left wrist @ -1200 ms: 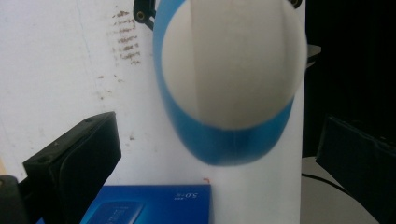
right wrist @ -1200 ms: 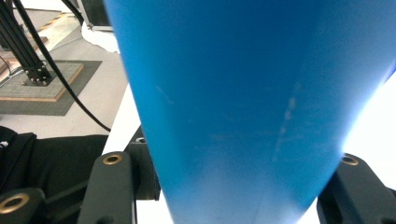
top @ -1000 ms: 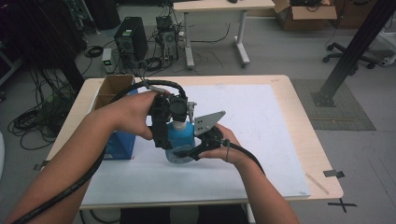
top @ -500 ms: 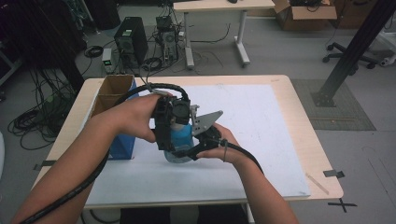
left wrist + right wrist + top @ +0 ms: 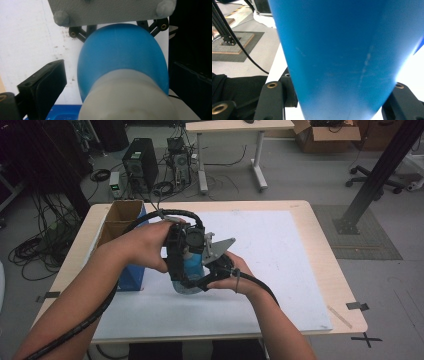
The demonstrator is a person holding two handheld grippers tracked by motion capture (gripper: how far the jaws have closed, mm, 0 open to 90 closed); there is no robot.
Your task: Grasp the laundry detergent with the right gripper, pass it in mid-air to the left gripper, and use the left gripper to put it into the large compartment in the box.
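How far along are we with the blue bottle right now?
Done: the blue bottle is off the white mat and held between both grippers. In hand: the right gripper appears clamped on its body, while the left gripper straddles the pale cap with its jaws apart on either side, not visibly pressing. Left: gripping the cap and likely twisting it; the open cardboard box stands nearby.

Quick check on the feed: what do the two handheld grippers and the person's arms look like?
Both the left gripper and the right gripper are black with brass-coloured pivot screws. A thick black ribbed cable trails from the left one; a grey three-cornered plate tops the right. The forearms are bare, no sleeves visible.
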